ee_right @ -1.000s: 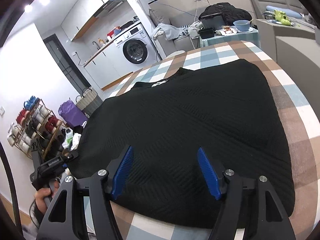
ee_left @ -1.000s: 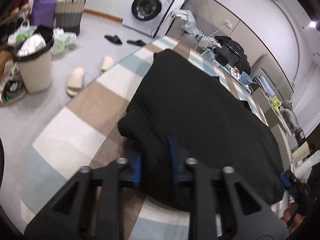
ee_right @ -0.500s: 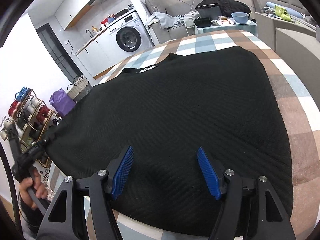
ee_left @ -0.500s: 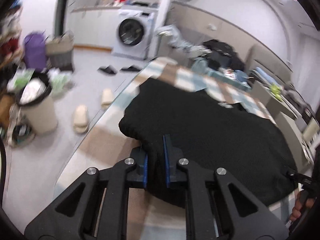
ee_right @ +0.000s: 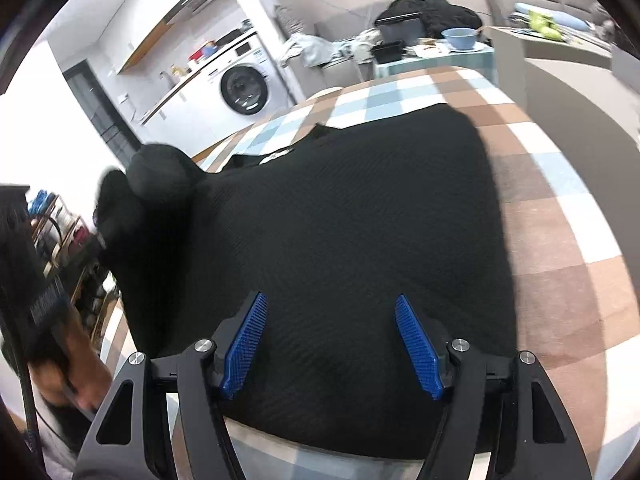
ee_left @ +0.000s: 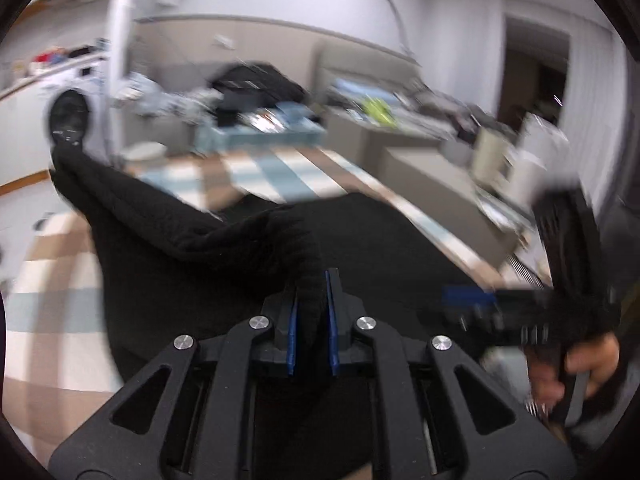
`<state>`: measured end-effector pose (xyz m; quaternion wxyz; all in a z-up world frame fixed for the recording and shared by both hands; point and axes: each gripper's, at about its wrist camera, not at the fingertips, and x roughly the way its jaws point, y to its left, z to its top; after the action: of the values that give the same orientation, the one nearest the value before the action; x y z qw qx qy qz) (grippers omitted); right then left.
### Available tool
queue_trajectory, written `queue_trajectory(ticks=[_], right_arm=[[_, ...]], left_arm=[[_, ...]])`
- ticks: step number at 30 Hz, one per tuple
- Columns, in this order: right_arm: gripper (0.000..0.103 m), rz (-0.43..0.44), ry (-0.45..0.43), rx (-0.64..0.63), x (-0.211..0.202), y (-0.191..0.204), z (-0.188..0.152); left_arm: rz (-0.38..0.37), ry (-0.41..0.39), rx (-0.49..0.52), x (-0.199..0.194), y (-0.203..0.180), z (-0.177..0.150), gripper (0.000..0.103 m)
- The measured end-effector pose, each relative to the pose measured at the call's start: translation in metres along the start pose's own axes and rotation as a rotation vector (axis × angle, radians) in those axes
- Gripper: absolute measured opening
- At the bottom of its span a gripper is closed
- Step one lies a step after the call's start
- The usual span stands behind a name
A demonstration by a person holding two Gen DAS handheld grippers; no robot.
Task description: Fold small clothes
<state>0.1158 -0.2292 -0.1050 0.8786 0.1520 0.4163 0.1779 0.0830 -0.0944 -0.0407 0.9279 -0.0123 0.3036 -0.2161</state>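
Right wrist view, tabletop: covered in a brown, blue and white checked cloth, carrying the garment
Black sweater: spread flat over most of the tabletop, neck opening with a white label toward the far edge, near hem just under the right fingers; its left side is lifted off the cloth in a bunched fold
Washing machine: white, round door, against the far wall beyond the tabletop
Right gripper: blue-padded fingers spread wide over the near hem, nothing between them pressed
Left gripper: fingers clenched on a raised edge of the black sweater, fabric running up and away from them in a ridge; the left wrist view is blurred
Hand: grips the right gripper's handle at the right of the left wrist view
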Motion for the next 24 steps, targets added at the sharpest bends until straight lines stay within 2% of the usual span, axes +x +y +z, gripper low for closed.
queue_trajectory(ticks=[5, 6, 7, 8, 9, 10, 13, 15, 17, 19, 20, 21, 22, 24], right_arm=[[0.069, -0.007, -0.012, 0.038, -0.003, -0.015, 0.008], [0.069, -0.001, -0.011, 0.046, -0.003, -0.016, 0.01], [0.069, 0.02, -0.009, 0.053, -0.002, -0.016, 0.012], [0.069, 0.041, -0.006, 0.055, -0.001, -0.015, 0.014], [0.069, 0.067, 0.001, 0.054, 0.002, -0.012, 0.016], [0.069, 0.086, 0.009, 0.049, 0.006, -0.009, 0.018], [0.069, 0.14, 0.048, 0.056, 0.021, -0.002, 0.022], [0.069, 0.228, 0.093, 0.082, 0.035, 0.004, 0.025], [0.068, 0.268, 0.114, 0.095, 0.047, 0.011, 0.026], [0.048, 0.273, 0.131, 0.111, 0.061, 0.015, 0.029], [0.022, 0.255, 0.154, 0.12, 0.07, 0.018, 0.029], [0.011, 0.243, 0.167, 0.116, 0.074, 0.02, 0.028], [0.009, 0.239, 0.163, 0.1, 0.073, 0.025, 0.028], [0.007, 0.346, 0.136, 0.111, 0.059, 0.029, 0.029]], left_arm=[[-0.172, 0.154, -0.007, 0.025, -0.019, -0.027, 0.022], [-0.178, 0.153, -0.014, 0.021, -0.019, -0.032, 0.03], [-0.176, 0.146, -0.025, 0.014, -0.016, -0.034, 0.046], [-0.173, 0.134, -0.037, 0.006, -0.011, -0.035, 0.054], [-0.156, 0.108, -0.056, -0.003, -0.003, -0.033, 0.068], [-0.134, 0.083, -0.071, -0.011, 0.004, -0.032, 0.074], [-0.058, 0.048, -0.123, -0.034, 0.032, -0.028, 0.075], [-0.005, 0.03, -0.167, -0.047, 0.055, -0.028, 0.075], [0.031, 0.015, -0.2, -0.056, 0.077, -0.027, 0.075], [0.082, 0.015, -0.237, -0.06, 0.097, -0.026, 0.075], [0.093, 0.01, -0.253, -0.062, 0.106, -0.027, 0.075], [0.101, 0.007, -0.272, -0.063, 0.116, -0.028, 0.075], [0.108, 0.011, -0.284, -0.063, 0.123, -0.029, 0.075], [0.114, 0.021, -0.293, -0.068, 0.136, -0.031, 0.075]])
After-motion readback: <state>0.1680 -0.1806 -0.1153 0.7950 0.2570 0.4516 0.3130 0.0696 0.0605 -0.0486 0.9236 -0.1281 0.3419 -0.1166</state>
